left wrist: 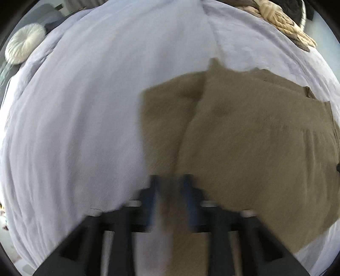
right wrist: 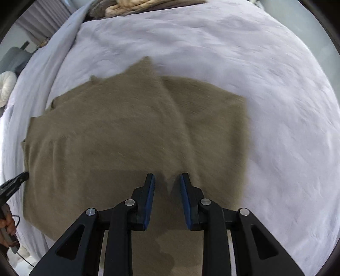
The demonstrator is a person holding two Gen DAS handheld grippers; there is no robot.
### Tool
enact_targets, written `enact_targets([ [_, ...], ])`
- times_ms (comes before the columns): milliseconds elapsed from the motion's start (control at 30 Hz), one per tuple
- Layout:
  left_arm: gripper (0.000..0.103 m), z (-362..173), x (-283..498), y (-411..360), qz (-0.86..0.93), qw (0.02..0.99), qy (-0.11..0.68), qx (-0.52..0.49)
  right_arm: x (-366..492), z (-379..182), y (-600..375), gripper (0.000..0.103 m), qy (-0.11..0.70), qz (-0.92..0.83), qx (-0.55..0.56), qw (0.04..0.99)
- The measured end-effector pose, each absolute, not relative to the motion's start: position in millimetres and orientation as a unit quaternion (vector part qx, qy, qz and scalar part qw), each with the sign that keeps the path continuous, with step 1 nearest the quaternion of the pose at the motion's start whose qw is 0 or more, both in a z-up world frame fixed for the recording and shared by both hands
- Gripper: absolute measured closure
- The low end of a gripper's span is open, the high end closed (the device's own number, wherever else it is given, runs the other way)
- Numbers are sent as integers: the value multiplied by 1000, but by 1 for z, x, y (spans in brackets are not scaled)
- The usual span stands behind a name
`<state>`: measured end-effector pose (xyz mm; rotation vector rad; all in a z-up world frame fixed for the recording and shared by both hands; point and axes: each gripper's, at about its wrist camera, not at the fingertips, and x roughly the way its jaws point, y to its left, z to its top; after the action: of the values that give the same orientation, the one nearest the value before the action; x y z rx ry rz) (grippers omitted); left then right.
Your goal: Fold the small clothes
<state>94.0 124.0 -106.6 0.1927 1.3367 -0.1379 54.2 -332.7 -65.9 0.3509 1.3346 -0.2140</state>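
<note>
A khaki-brown garment lies spread on a pale lilac bedsheet, one panel folded over another. My left gripper is open and blurred, above the garment's left edge where cloth meets sheet. In the right wrist view the garment fills the middle. My right gripper is open above its near part, nothing between the jaws. The left gripper's tip shows at the garment's left edge in that view.
A round cream cushion lies at the far left of the bed. A knitted beige throw lies at the head of the bed, also in the right wrist view. The sheet stretches right of the garment.
</note>
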Motion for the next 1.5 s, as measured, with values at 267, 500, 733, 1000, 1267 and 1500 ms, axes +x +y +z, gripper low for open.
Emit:
enact_targets([
  [267, 33, -96, 58, 190, -29, 758, 650, 46, -21, -49, -369, 41, 591, -139, 308, 732],
  [500, 33, -102, 36, 201, -91, 704, 695, -115, -96, -82, -373, 32, 510, -131, 553, 646],
  [733, 86, -121, 44, 187, -85, 691, 696, -174, -95, -117, -360, 94, 472, -145, 638, 590],
  [1000, 87, -128, 36, 189, -62, 715, 695, -33, -72, -97, -356, 93, 562, -154, 482, 654],
  [1267, 86, -108, 18, 200, -56, 730, 680, -21, -79, -81, -343, 88, 581, -147, 450, 662],
  [1500, 73, -71, 4, 191, -100, 750, 654, -2, -94, -52, -322, 54, 575, -125, 441, 678],
])
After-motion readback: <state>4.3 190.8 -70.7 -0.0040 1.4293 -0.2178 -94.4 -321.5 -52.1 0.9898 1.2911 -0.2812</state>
